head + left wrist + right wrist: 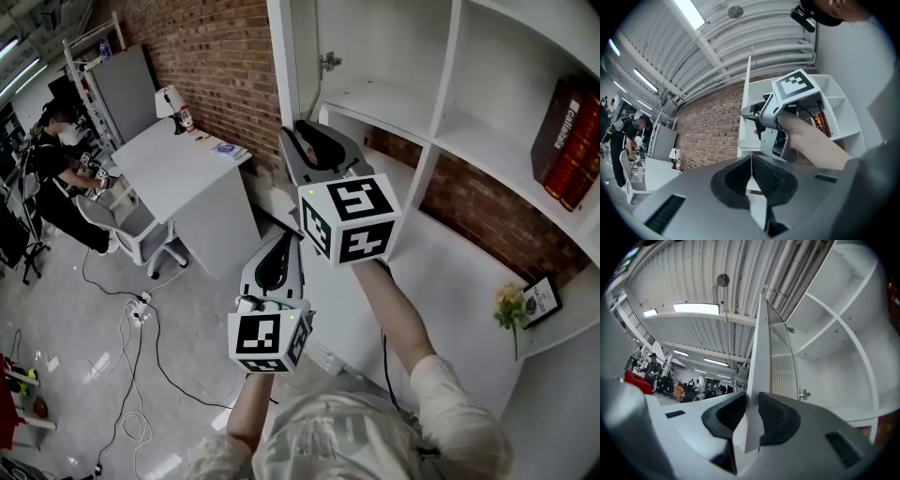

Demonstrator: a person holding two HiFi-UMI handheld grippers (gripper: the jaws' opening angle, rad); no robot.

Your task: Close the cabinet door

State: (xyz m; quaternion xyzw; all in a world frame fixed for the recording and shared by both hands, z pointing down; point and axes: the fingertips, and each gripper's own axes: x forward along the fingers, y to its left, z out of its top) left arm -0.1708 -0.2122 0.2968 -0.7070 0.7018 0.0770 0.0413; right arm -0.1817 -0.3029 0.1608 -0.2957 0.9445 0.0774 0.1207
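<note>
While the cabinet door [759,362] stands swung out from the white cabinet [843,348], showing edge-on as a white frame around a ribbed, translucent panel, the right tool [752,411] is clamped on its near edge with one pad against each face. The left tool [751,176], held just beside the right one, has its pads pressed together with nothing between them. Red books [567,141] stand in one compartment of the cabinet, which backs onto a brick wall [225,66].
</note>
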